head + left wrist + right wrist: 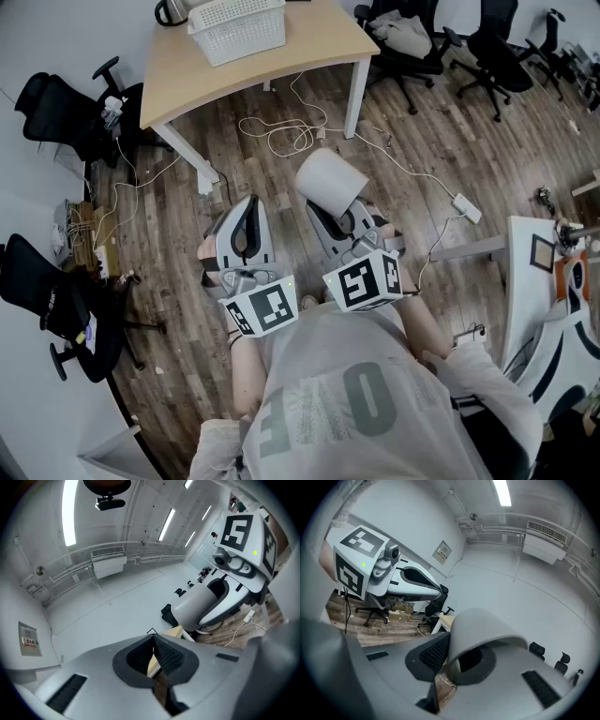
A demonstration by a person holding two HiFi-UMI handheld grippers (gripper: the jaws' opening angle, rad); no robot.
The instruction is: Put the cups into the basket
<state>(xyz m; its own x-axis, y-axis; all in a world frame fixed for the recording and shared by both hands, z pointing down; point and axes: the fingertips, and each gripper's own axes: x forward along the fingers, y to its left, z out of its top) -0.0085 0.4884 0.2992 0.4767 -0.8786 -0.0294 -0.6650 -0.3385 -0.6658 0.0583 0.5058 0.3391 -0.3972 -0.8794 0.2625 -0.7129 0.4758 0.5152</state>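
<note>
**One cup held over the floor, basket on the table**

On the far left of the head view, black office chairs (56,108) stand against the wall. Next to them is a wooden table (314,42), and the white mesh basket (239,28) sits on its far end. Loose white cables (281,136) lie on the wood floor below the table.

The left gripper (249,202) is held out over the floor. In the left gripper view (153,639) its jaws are narrowed until the tips meet, with nothing between them.

Just beside it, the right gripper (343,217) has its jaws closed on a pale cup (328,178). The cup is tilted and well apart from the basket. In the right gripper view (457,660), the cup (480,625) has its open end turned towards the camera.
</note>
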